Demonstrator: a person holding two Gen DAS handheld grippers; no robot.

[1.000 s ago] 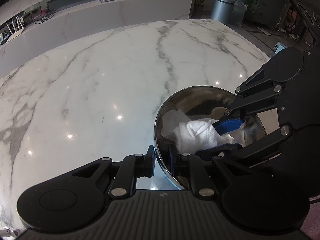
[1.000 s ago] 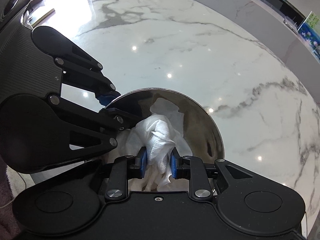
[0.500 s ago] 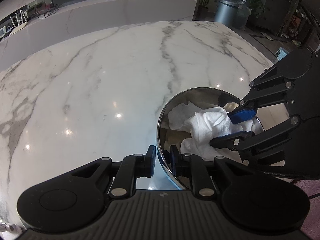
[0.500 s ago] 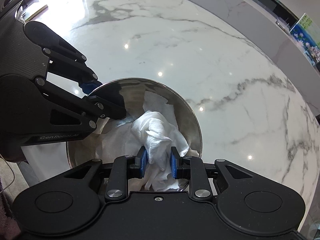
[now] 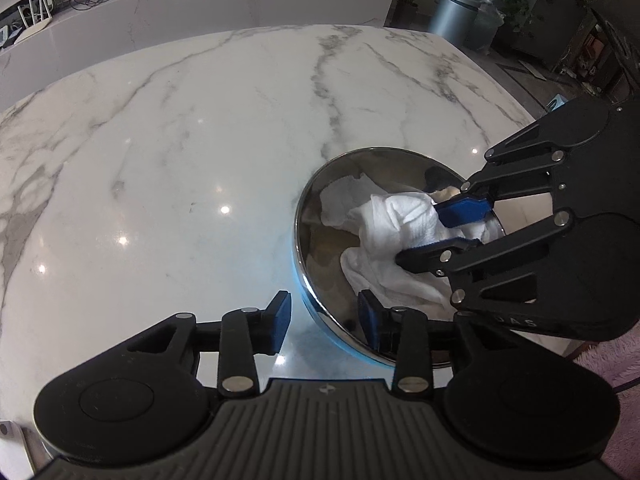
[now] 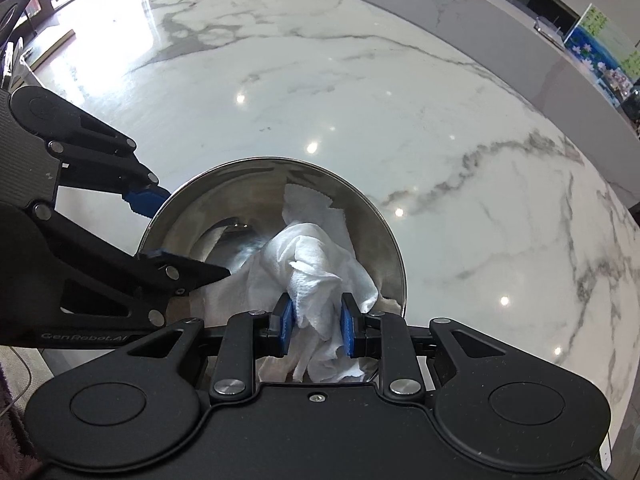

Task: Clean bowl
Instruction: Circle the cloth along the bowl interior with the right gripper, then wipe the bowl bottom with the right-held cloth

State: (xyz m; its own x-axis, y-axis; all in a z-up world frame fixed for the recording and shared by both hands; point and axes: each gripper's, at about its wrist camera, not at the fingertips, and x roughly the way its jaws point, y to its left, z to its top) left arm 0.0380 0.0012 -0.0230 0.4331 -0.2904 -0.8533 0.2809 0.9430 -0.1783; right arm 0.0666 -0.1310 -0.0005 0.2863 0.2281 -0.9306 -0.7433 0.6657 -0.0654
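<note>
A shiny steel bowl (image 5: pixel 298 236) stands on the marble table near its front edge. My left gripper (image 5: pixel 324 316) straddles the bowl's near rim; its jaws are opening and the blue pads (image 5: pixel 282 314) stand off the metal on both sides. My right gripper (image 6: pixel 316 324) reaches down into the bowl (image 6: pixel 224 224) and is shut on a crumpled white paper towel (image 6: pixel 312 256), which rests against the inner wall. In the left wrist view the right gripper (image 5: pixel 424 236) comes in from the right, with the towel (image 5: pixel 400 224) bunched between its fingers.
The white marble table (image 5: pixel 180 140) stretches far to the left and back. Behind it runs a long white counter (image 5: pixel 240 0), with a grey bin (image 5: pixel 452 16) and plants at the back right. A pink rug (image 5: pixel 616 360) lies below the table's right edge.
My left gripper's jaws have spread apart from the bowl rim that they pinched before. The right gripper has slid the towel a little across the bowl's inside.
</note>
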